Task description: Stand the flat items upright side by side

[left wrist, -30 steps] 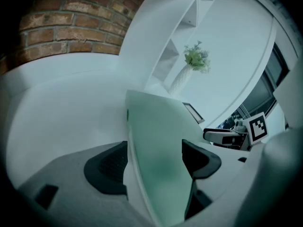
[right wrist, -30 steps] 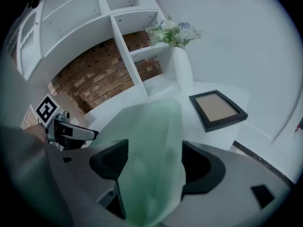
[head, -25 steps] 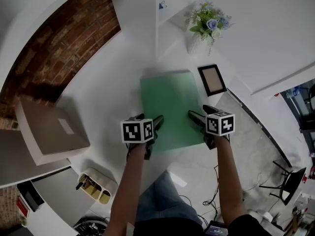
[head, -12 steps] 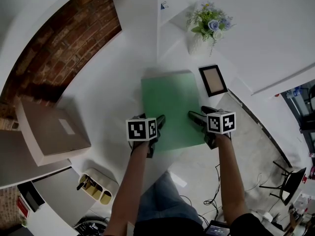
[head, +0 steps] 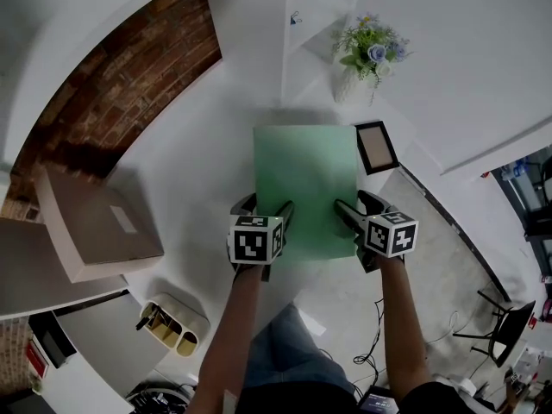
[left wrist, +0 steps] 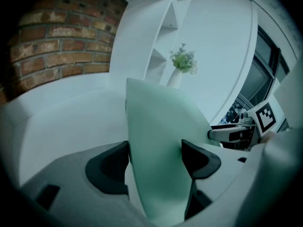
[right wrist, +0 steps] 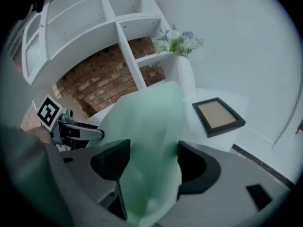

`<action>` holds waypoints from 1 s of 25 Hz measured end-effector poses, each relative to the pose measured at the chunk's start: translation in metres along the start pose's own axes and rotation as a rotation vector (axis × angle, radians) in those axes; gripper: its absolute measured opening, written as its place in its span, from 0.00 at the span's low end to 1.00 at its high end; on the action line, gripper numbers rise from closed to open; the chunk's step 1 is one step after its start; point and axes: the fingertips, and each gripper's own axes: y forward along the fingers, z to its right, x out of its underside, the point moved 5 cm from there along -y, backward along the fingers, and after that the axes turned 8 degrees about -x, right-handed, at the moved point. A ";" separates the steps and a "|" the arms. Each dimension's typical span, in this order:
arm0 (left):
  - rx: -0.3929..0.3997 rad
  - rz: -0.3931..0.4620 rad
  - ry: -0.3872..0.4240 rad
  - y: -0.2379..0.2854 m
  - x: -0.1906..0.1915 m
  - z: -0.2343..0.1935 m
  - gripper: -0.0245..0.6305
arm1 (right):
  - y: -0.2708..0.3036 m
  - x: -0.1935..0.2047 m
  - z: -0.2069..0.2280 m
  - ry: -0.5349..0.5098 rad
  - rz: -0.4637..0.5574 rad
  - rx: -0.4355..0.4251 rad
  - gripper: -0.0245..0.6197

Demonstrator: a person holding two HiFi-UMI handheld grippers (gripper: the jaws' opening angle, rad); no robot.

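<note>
Picture frame (head: 376, 146) and vase (head: 352, 83) stand ahead of the right hand-held gripper (head: 354, 203); counter (head: 185, 166) lies bare left of the left hand-held gripper (head: 266, 206); a green sheet (head: 306, 175) fills both jaws

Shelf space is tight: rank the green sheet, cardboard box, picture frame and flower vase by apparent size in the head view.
1. Green sheet and cardboard box: largest, too alike to rank.
2. Flower vase, blooms included.
3. Picture frame.
</note>
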 end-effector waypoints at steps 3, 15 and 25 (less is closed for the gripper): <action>-0.024 0.074 0.038 -0.020 -0.011 -0.001 0.56 | -0.011 -0.014 -0.018 -0.093 0.067 0.010 0.51; -0.210 0.530 0.154 -0.112 -0.037 -0.001 0.56 | -0.041 -0.066 -0.089 -0.463 0.415 -0.009 0.51; -0.402 0.740 0.104 -0.145 0.010 -0.006 0.56 | -0.023 -0.047 -0.119 -0.620 0.466 -0.070 0.48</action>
